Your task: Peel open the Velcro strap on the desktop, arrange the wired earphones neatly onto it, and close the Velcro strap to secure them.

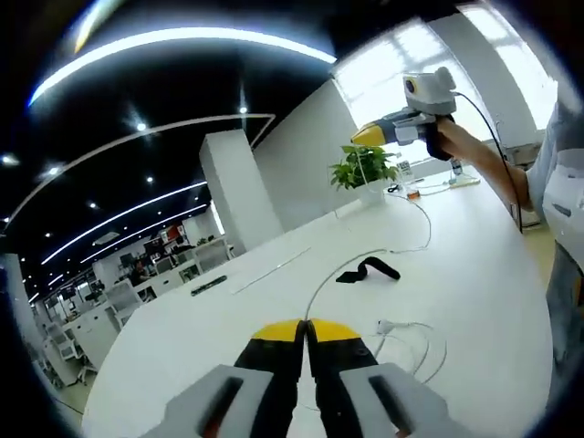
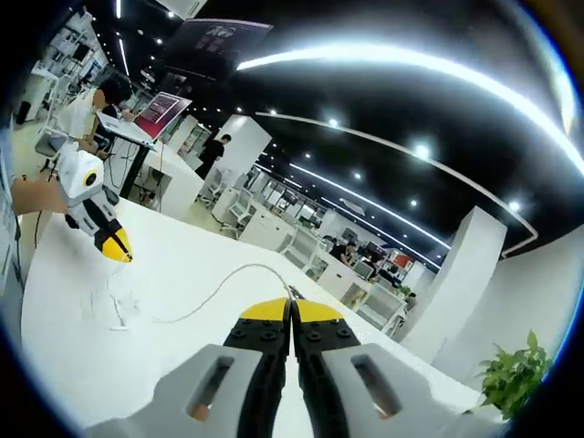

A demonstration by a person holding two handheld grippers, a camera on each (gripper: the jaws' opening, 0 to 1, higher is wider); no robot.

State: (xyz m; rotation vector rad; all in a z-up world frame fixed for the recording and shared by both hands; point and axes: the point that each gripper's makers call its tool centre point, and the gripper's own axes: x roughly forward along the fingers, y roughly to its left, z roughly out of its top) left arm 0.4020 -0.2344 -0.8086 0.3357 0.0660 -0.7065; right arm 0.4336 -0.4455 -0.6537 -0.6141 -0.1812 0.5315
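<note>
Left gripper [image 1: 306, 327] jaws pressed together, holding nothing visible. Velcro strap [image 1: 369, 270] lies on the white desk [image 1: 228, 310] just beyond its tips, slightly right. Earphones [image 1: 406, 336] lie near right. Right gripper [image 2: 291, 307] pinches the earphone cable, lifted off the desk.

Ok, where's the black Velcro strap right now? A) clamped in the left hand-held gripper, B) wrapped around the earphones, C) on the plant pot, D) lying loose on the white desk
D: in the left gripper view the black Velcro strap lies loose on the white desk, ahead of the left hand-held gripper, whose jaws are shut and hold nothing.
</note>
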